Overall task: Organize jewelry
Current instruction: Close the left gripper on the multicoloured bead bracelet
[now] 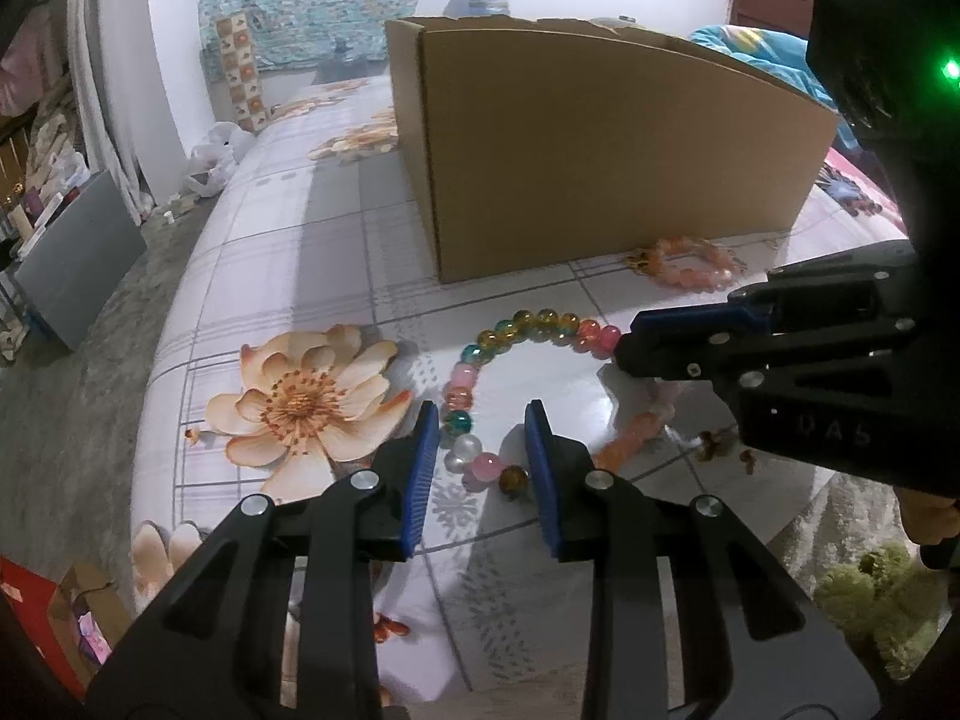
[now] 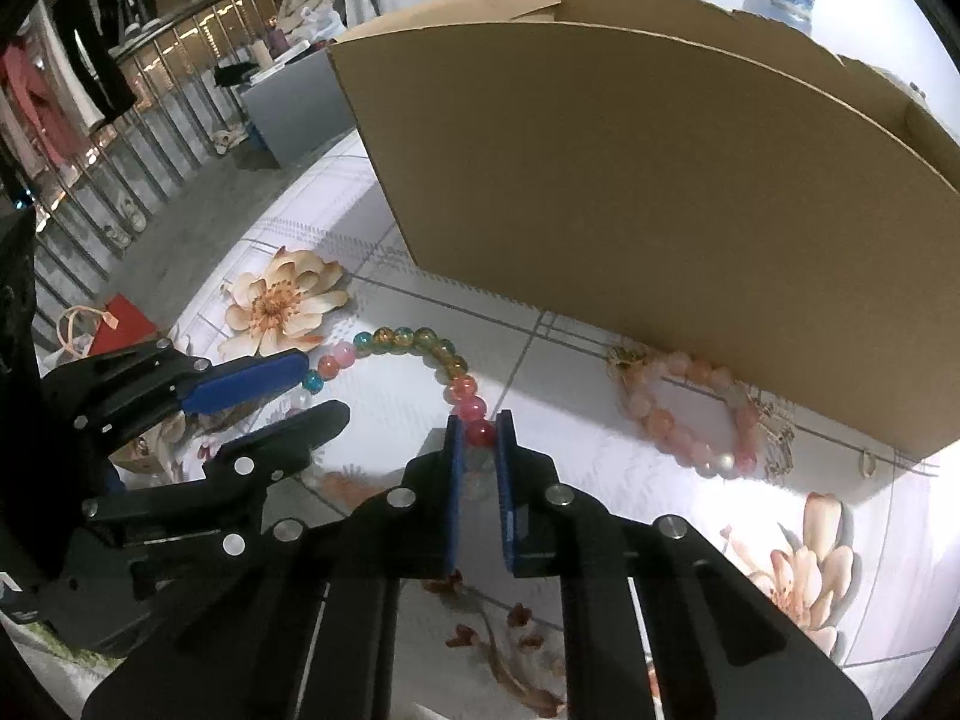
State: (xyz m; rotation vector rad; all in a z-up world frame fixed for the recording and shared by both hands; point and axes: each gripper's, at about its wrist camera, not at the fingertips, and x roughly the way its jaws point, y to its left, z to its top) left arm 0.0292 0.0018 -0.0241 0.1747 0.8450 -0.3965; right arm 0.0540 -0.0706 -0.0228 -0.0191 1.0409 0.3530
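A multicoloured bead strand (image 1: 540, 319) (image 2: 420, 339) lies in a loop on the flower-printed tabletop (image 1: 336, 252), in front of a cardboard box (image 1: 600, 150) (image 2: 660, 210). My left gripper (image 1: 482, 420) (image 2: 321, 390) is shut on the strand's near-left stretch, with teal, white, pink and amber beads wedged between its blue pads. My right gripper (image 2: 480, 429) (image 1: 624, 354) is shut on a red bead at the strand's right side. A pink bead bracelet (image 1: 690, 264) (image 2: 690, 420) lies against the foot of the box, apart from both grippers.
A thin gold chain (image 2: 774, 438) and a small ring (image 2: 866, 462) lie by the box's right end. The table edge curves away on the left, with floor below, a red bag (image 2: 123, 321) and a grey bin (image 1: 78, 264). Green fluffy fabric (image 1: 870, 600) sits bottom right.
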